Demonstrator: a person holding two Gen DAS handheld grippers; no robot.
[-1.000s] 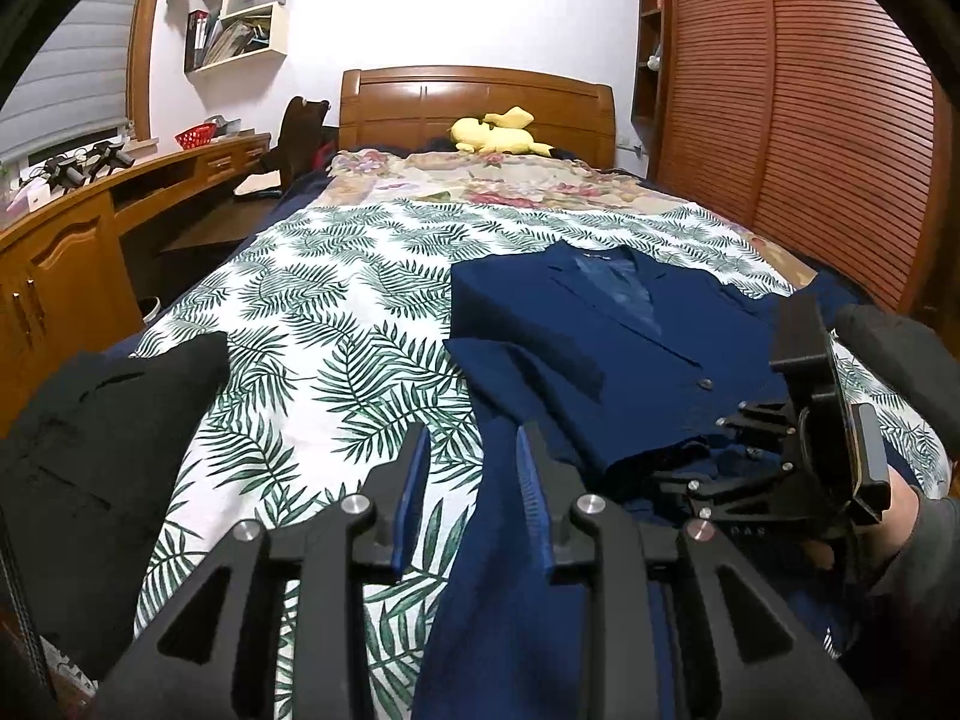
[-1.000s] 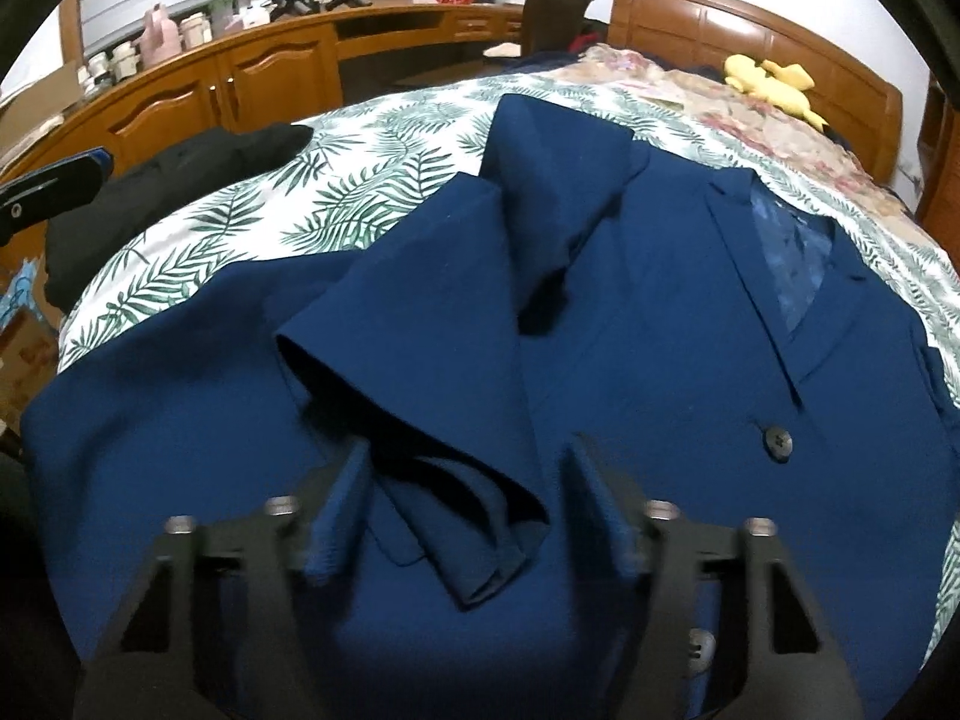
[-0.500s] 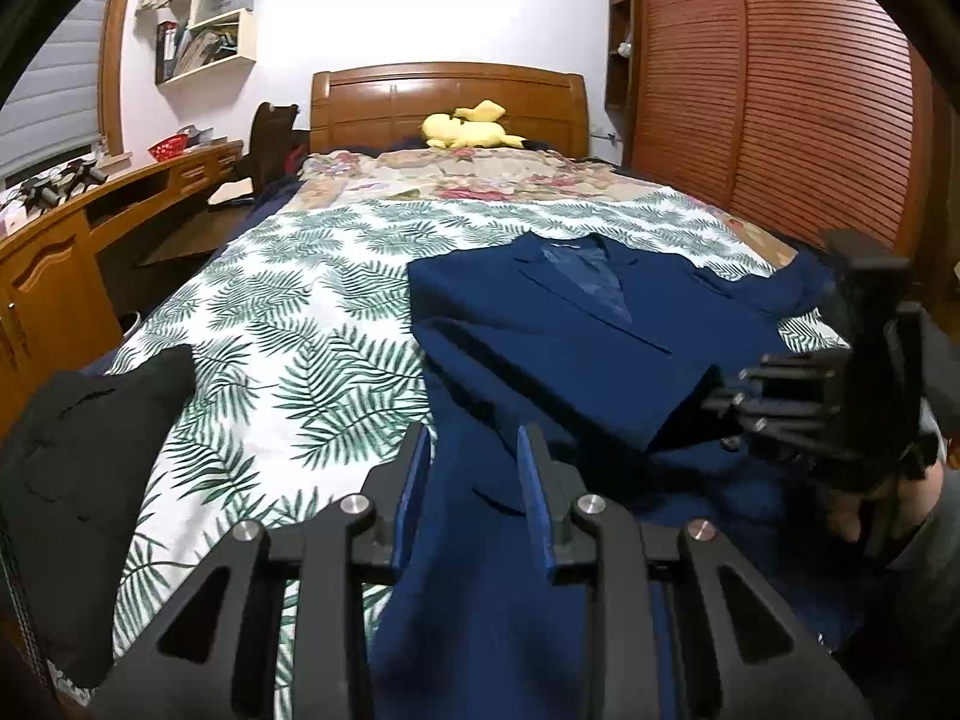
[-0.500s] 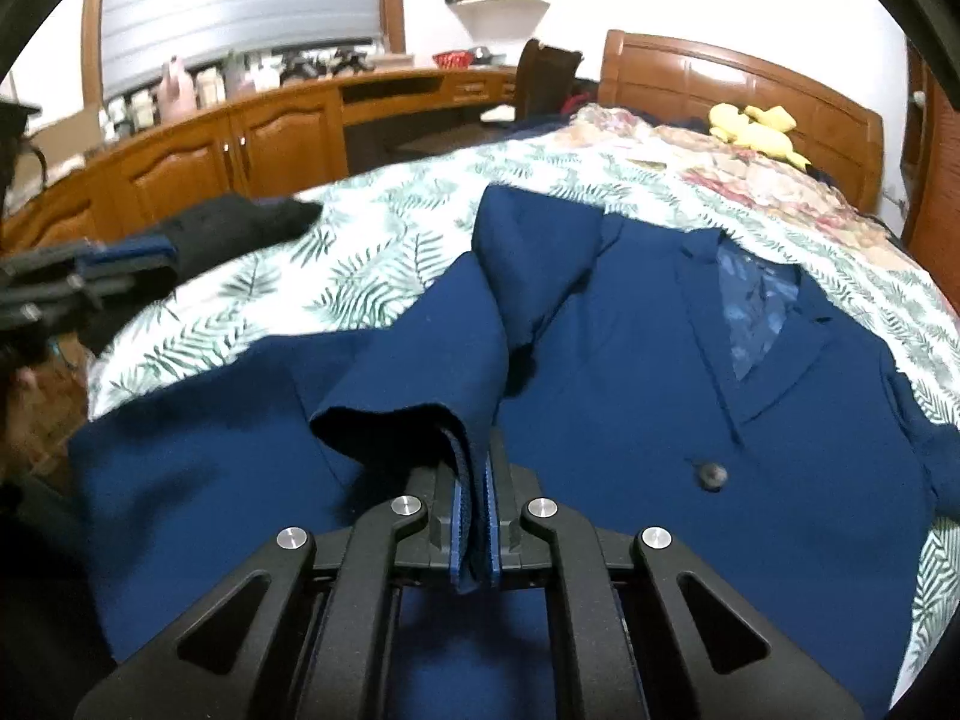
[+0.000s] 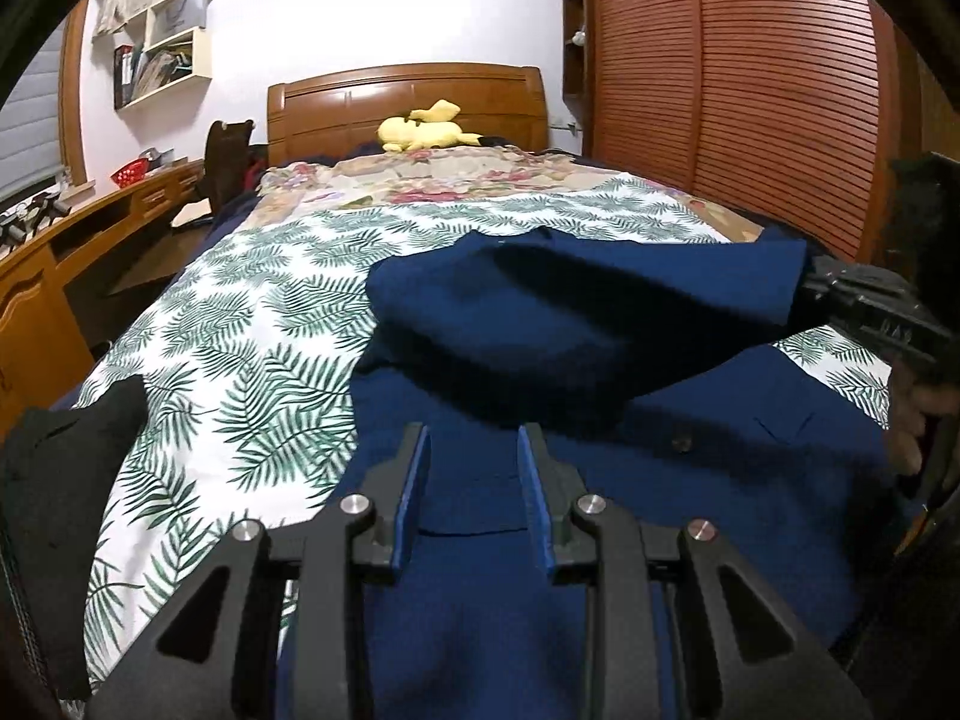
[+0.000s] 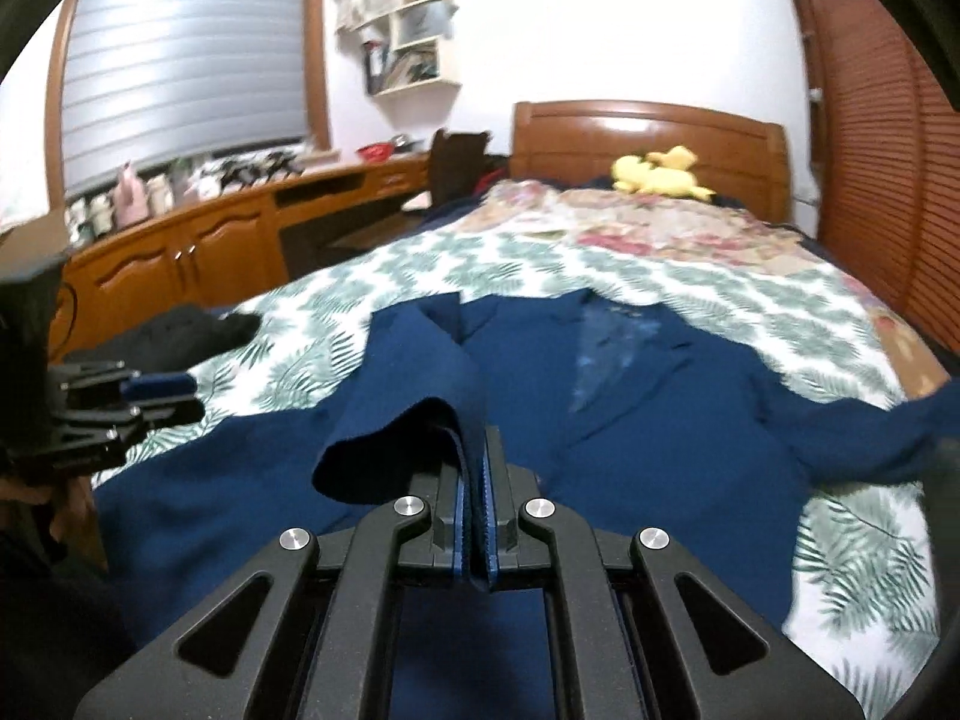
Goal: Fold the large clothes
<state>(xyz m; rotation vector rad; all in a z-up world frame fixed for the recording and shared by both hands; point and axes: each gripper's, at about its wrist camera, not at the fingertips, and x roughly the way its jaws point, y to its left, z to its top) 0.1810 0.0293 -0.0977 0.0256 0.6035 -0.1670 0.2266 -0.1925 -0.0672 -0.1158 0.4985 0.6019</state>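
A navy blue suit jacket [image 5: 690,450] lies face up on the leaf-print bed cover [image 5: 252,324]; it also shows in the right wrist view [image 6: 660,432]. My right gripper [image 6: 474,468] is shut on the cuff of its left sleeve [image 6: 420,396] and holds the sleeve lifted and stretched across the jacket. In the left wrist view that sleeve [image 5: 570,324] hangs in the air, with the right gripper [image 5: 810,288] at the far right. My left gripper [image 5: 471,456] is open and empty, hovering over the jacket's lower hem.
A black garment [image 5: 54,480] lies at the bed's near left corner. A yellow plush toy [image 5: 420,126] sits by the wooden headboard [image 5: 408,102]. A wooden desk [image 6: 198,246] runs along the left side. A slatted wardrobe [image 5: 750,90] stands on the right.
My right gripper closed on the sleeve cuff, then lifted it and pulled it to the right across the jacket. My left gripper stayed open and shifted right over the jacket's hem.
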